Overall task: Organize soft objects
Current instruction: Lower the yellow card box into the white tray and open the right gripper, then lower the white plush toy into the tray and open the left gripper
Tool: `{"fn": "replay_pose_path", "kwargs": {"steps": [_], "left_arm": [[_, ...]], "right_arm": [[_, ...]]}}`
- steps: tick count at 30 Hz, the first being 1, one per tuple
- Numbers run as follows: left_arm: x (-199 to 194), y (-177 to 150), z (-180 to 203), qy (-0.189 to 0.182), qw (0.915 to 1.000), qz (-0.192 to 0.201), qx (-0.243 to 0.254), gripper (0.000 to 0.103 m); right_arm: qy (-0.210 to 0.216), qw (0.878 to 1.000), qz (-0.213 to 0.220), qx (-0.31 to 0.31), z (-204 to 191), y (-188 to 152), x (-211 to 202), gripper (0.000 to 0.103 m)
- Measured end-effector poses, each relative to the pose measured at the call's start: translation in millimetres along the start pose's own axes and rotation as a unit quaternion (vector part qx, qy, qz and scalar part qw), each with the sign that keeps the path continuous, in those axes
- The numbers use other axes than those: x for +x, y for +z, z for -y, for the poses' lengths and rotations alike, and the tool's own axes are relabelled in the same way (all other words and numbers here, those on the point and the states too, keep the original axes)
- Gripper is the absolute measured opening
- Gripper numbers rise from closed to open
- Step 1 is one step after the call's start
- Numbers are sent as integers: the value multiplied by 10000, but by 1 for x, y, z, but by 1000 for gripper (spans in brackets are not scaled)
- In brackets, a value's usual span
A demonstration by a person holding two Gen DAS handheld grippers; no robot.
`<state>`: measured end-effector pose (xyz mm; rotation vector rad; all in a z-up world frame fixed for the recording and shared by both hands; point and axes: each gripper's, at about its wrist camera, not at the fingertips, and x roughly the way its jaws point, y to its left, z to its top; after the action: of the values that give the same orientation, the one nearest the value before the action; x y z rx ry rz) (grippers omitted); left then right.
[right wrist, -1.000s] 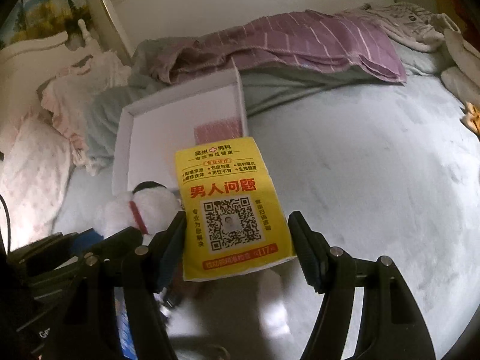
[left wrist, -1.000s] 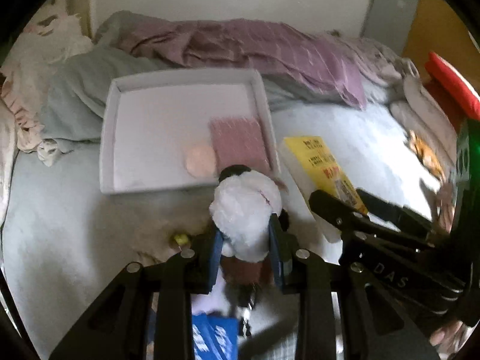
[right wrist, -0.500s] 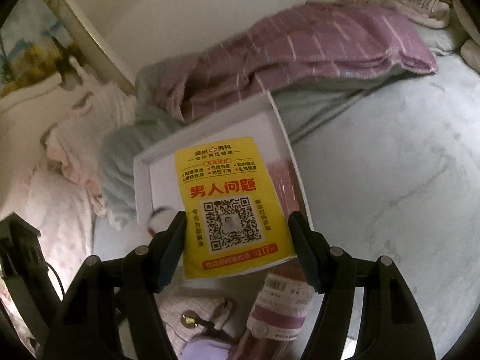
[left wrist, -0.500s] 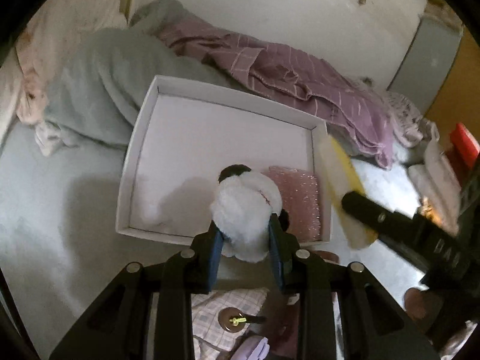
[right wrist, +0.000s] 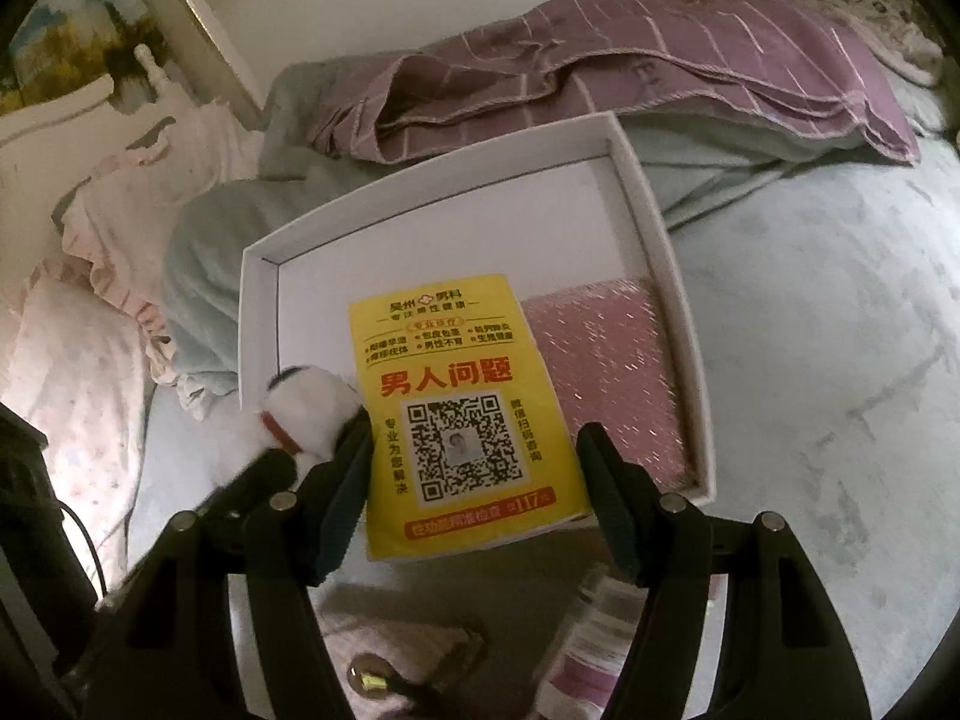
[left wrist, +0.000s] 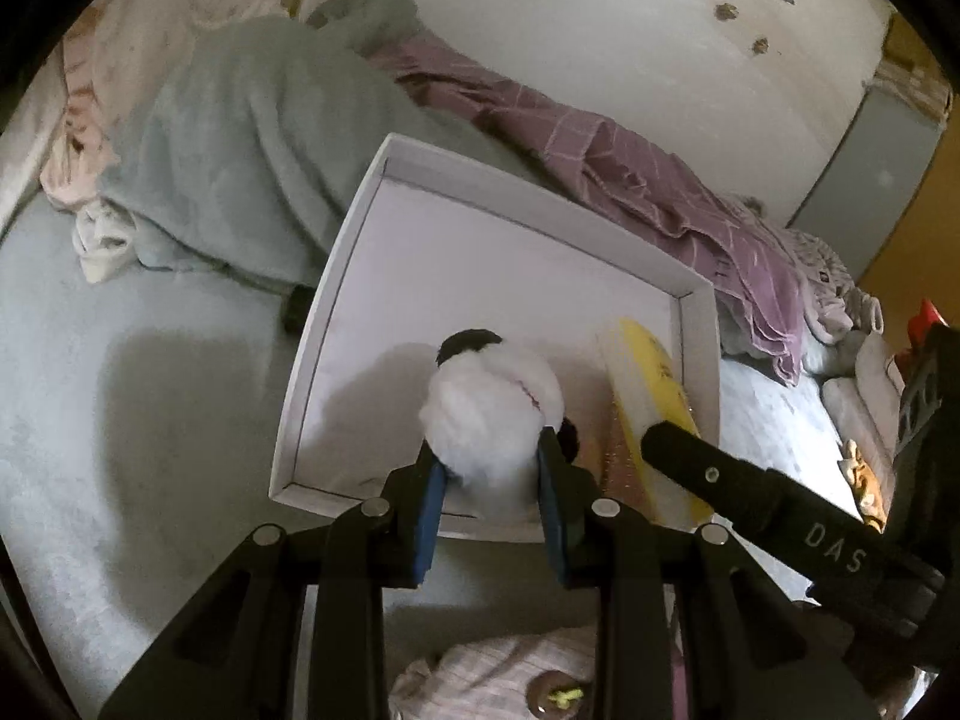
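My left gripper (left wrist: 489, 495) is shut on a white plush toy (left wrist: 492, 414) with black ears and holds it over the near part of a white box tray (left wrist: 336, 312). My right gripper (right wrist: 474, 480) is shut on a yellow tissue pack (right wrist: 462, 414) with red print and a QR code, held over the same tray (right wrist: 264, 312). A pink glittery pad (right wrist: 606, 360) lies in the tray's right part. The plush toy (right wrist: 306, 414) and left gripper show at the left in the right wrist view. The yellow pack (left wrist: 651, 396) and right gripper arm show in the left wrist view.
The tray lies on a pale blue-grey bed. A grey-green blanket (left wrist: 240, 138) and a purple checked cloth (right wrist: 630, 66) are heaped behind it. Pink-white bedding (right wrist: 78, 276) is at the left. A checked pouch (left wrist: 498, 678) and a small packet (right wrist: 594, 630) lie below the grippers.
Both grippers have moved forward with their loads, from beside the tray to over it. The plush toy and the yellow pack now hang above the tray's floor.
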<state>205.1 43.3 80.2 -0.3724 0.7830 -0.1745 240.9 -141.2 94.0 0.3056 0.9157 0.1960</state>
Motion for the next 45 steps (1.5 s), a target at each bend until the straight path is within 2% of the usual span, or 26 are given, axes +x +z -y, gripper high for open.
{"fn": "replay_pose_path", "kwargs": {"steps": [2,6,11,14,17,23,27,30,33,36,38,40,45], "left_arm": [[4,0,-4,-6,10000,-23,-43,28],[8,0,-13,354,9993,31,-133,28],[12,0,-24,177,9990,10,-405,28],[13,0,-22,250,9989,7,-400,28],[15,-1,-22,174,9989,-35,-442,28],[18,-1,-17,239,9990,-81,-368,28],[27,-1,-10,310,9989,-186,-282,28],[29,-1,-6,414,9986,-205,-260,28],[17,2,-5,508,9983,8,-285,28],[2,5,-3,274,9989,260,-263,28],[-4,5,3,-121,9992,349,-179,28],[-1,2,10,-399,9988,290,-76,28],[29,-5,34,-743,9971,92,134,28]], "right_arm": [[-38,9999,-21,-92,-10,2,9,70],[-174,9993,-232,-231,-20,5,32,71],[-238,9988,-424,0,-10,2,52,72],[28,9990,-436,80,-7,4,46,79],[281,9979,-428,386,4,4,40,86],[515,9950,-509,691,18,4,30,87],[253,9978,-427,444,16,2,16,87],[-153,9990,-420,91,12,-5,8,87],[-517,9975,-406,-257,6,-8,1,87],[-729,9961,-190,-460,6,-5,-12,87],[-779,9958,-73,-468,9,-2,-19,87],[-793,9961,45,-374,14,1,-25,87],[-1053,9942,198,-111,31,6,-29,85]]}}
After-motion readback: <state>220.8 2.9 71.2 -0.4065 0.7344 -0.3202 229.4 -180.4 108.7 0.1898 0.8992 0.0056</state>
